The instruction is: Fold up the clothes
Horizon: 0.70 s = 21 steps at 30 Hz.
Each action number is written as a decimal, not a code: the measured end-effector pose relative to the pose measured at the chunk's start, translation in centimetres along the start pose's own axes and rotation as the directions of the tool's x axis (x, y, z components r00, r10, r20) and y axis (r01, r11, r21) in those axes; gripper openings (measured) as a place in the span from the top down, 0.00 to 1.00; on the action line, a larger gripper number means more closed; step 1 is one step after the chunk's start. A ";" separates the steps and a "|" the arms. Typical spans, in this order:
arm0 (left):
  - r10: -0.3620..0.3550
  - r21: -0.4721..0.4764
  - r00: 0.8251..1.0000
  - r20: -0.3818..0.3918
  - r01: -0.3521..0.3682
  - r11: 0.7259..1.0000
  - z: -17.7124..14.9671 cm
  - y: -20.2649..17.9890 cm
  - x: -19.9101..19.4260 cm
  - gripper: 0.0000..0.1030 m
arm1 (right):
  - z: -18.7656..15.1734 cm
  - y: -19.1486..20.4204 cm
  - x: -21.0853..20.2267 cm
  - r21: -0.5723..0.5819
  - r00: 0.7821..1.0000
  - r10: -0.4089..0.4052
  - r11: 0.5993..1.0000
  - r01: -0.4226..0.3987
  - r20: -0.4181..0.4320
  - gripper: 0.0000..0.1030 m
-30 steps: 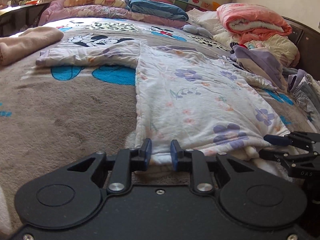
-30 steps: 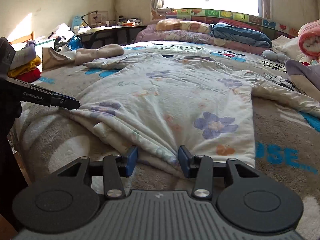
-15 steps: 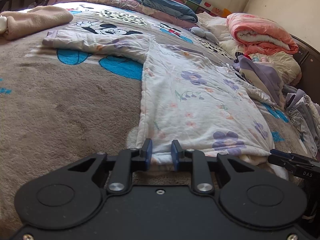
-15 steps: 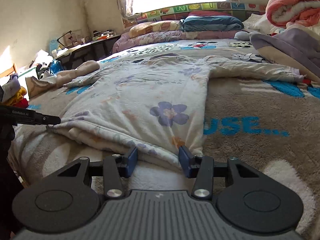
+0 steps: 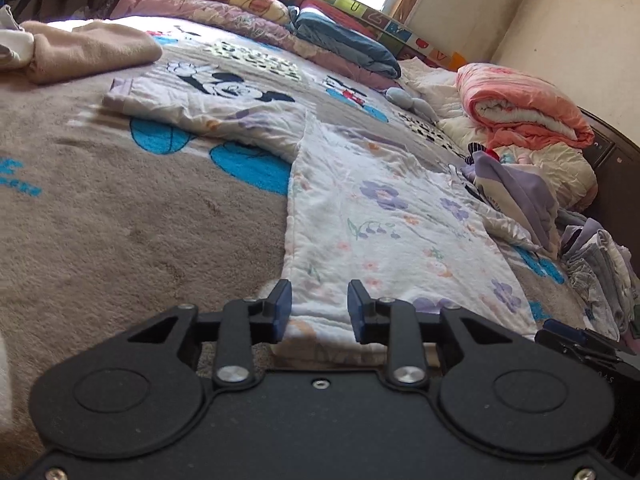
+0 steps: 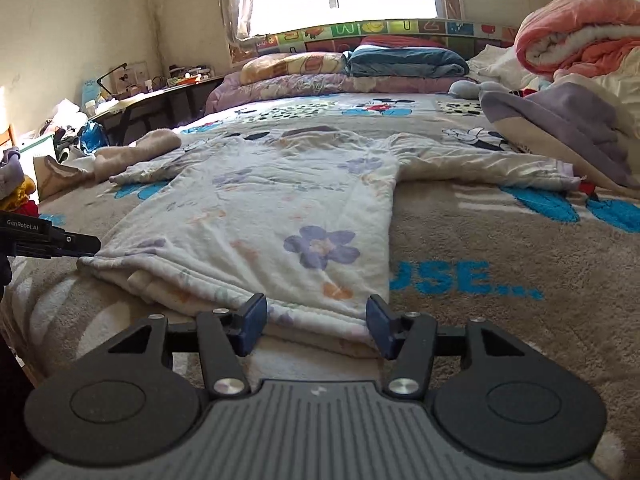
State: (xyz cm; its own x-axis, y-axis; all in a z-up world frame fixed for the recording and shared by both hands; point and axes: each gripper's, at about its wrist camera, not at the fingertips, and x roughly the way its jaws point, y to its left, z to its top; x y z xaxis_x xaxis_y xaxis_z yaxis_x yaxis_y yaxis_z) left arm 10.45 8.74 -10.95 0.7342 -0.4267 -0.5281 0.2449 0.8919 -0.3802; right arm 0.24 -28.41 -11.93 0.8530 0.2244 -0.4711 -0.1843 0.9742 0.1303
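Observation:
A white long-sleeved garment with purple flowers (image 5: 384, 220) lies flat on the brown Mickey Mouse blanket (image 5: 120, 216), sleeves spread to both sides. It also shows in the right wrist view (image 6: 280, 208). My left gripper (image 5: 319, 311) is open, its blue pads at either side of the hem's left corner. My right gripper (image 6: 316, 322) is open wide around the hem's right corner. The right gripper's tips show in the left wrist view (image 5: 576, 338); the left gripper's tip shows in the right wrist view (image 6: 60, 240).
A beige towel (image 5: 84, 50) lies far left. A rolled pink quilt (image 5: 524, 106), a purple garment (image 5: 516, 196) and folded clothes (image 5: 600, 264) pile at the right. Pillows and folded bedding (image 6: 360, 68) line the window wall. A cluttered desk (image 6: 152, 92) stands left of the bed.
Both grippers have opened wider at the hem. The left wrist view has tilted and moved closer to the garment's lower left corner.

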 end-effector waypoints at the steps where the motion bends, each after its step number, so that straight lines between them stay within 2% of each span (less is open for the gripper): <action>1: 0.000 0.019 1.000 0.029 0.000 1.000 0.2 -0.5 -0.4 0.73 | 0.2 0.4 -0.4 -0.018 0.999 -0.005 1.000 0.005 0.036 0.46; 5: -0.033 0.105 0.996 0.083 0.024 0.994 0.2 -3.7 -0.3 0.73 | 1.0 3.1 -0.6 -0.116 0.990 0.044 0.993 -0.029 0.131 0.46; 8: -0.082 0.207 0.994 0.075 0.065 0.976 -0.8 -6.7 1.0 0.73 | 1.2 5.5 0.9 -0.200 0.989 0.075 0.978 -0.049 0.125 0.49; 11: -0.080 0.329 0.996 0.036 0.064 0.942 -2.2 -8.6 2.6 0.72 | 0.6 7.6 2.5 -0.290 0.990 0.099 0.955 -0.066 0.098 0.52; 12: -0.047 0.383 0.999 0.000 0.044 0.923 -3.2 -8.9 3.7 0.71 | 0.2 8.0 3.1 -0.314 0.992 0.103 0.946 -0.074 0.076 0.52; 14: 0.020 0.483 0.998 -0.058 0.011 0.876 -5.1 -9.5 5.6 0.71 | -1.3 8.2 4.7 -0.337 0.995 0.094 0.936 -0.099 -0.033 0.52; 17: 0.051 0.551 0.998 -0.027 -0.028 0.834 -5.7 -10.1 5.7 0.71 | -1.8 8.5 4.8 -0.364 0.996 0.091 0.927 -0.094 -0.026 0.52; 21: 0.014 0.509 0.999 -0.031 0.003 0.861 -5.4 -9.0 5.1 0.71 | -1.8 8.7 4.2 -0.374 0.995 0.091 0.922 -0.100 -0.042 0.52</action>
State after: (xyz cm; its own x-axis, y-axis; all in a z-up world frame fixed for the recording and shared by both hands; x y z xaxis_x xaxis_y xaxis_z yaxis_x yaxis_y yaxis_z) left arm 8.61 -2.31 -14.32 0.7179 -0.4183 -0.5564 0.5355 0.8426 0.0574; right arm 1.36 -18.98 -14.38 0.8113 0.3126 -0.4940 -0.4378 0.8849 -0.1590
